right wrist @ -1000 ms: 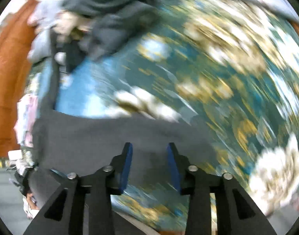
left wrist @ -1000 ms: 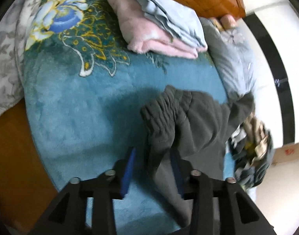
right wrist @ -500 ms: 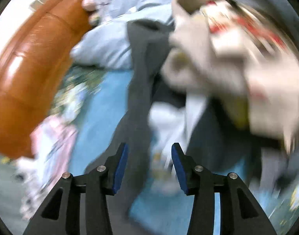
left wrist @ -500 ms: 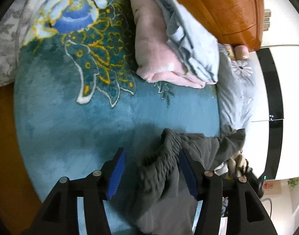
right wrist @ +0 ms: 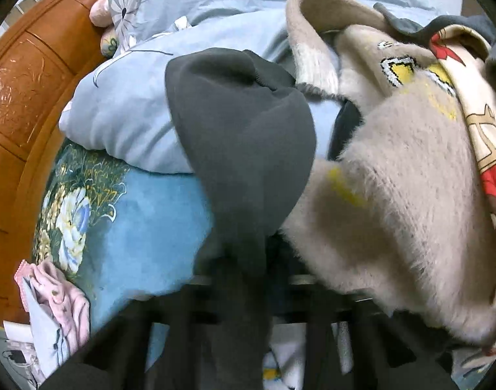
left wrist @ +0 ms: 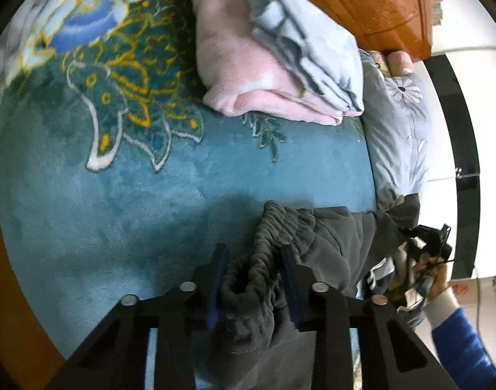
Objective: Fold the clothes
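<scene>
**Trousers gripped at both ends, pulled toward open blanket**

Trousers [left wrist: 316, 234], dark grey with a gathered elastic waistband, lie across the teal blanket [left wrist: 134, 195] on the bed. The left gripper [left wrist: 252, 279] now has its blue fingers [left wrist: 217, 276] clenched on the bunched waistband; a second ago those fingers stood apart around the fabric with slack between them, and half a second ago they were wider still. The waistband has also drawn closer to the camera, so the garment is being gathered toward the bare part of the blanket.

The right gripper [right wrist: 248, 279] has swung from a blurred sweep over the blanket to the clothes heap. A dark grey leg [right wrist: 241, 149] runs down between its fingers, which are hidden in shadow, so I cannot tell whether they grasp it or only straddle it. A fuzzy beige sweater [right wrist: 394, 195] presses just beside that leg, on the side away from the blanket.

Judging from this, the trousers are being separated from the pile for spreading; folding itself has not begun.

No container is in sight. A folded pink and pale-blue stack [left wrist: 273, 65] rests on the blanket, well apart from the waistband, near the wooden headboard [left wrist: 377, 6].
</scene>
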Action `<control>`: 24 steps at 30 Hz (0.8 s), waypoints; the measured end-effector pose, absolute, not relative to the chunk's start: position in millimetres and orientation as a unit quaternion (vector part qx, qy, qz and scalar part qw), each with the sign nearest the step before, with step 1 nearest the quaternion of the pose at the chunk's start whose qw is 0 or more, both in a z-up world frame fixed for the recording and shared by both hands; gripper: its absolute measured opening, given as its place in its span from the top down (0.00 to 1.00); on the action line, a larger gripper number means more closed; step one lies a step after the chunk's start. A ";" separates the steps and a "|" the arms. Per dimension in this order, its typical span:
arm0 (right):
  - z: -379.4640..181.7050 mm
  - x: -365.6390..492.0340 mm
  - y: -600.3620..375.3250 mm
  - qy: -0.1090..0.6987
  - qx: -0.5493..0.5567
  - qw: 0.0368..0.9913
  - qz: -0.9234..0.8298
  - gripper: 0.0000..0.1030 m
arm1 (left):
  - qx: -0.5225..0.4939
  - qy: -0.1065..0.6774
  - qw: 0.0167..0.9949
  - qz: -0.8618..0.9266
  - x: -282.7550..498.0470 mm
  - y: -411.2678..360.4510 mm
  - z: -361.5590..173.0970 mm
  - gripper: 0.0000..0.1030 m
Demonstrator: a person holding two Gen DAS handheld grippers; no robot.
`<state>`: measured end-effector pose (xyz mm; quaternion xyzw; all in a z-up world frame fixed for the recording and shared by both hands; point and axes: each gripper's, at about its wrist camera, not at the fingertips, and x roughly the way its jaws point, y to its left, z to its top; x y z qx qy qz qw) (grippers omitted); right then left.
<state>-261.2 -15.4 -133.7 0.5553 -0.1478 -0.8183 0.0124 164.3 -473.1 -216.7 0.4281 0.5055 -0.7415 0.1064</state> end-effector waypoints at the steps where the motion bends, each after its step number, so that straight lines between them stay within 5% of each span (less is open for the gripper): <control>1: -128.7 -258.4 -17.2 -0.149 0.554 0.017 -0.819 0.93 | 0.429 0.499 0.106 -0.746 163.8 -470.8 -213.5 0.76; 10: 19.1 -79.3 30.3 -0.039 0.412 0.109 -0.904 0.95 | 0.431 0.445 0.081 -0.781 185.2 -456.3 -192.1 0.78; 14: -23.3 24.6 84.1 -0.027 0.494 0.083 -0.865 0.95 | 0.454 0.438 0.078 -0.772 188.1 -452.2 -198.9 0.78; 19: -155.3 90.2 151.3 -0.144 0.647 0.003 -0.749 0.95 | 0.477 0.411 0.088 -0.772 188.0 -442.1 -193.7 0.78; 24: -184.7 116.0 175.1 -0.233 0.664 -0.001 -0.710 0.94 | 0.486 0.396 0.087 -0.774 193.8 -432.9 -185.9 0.77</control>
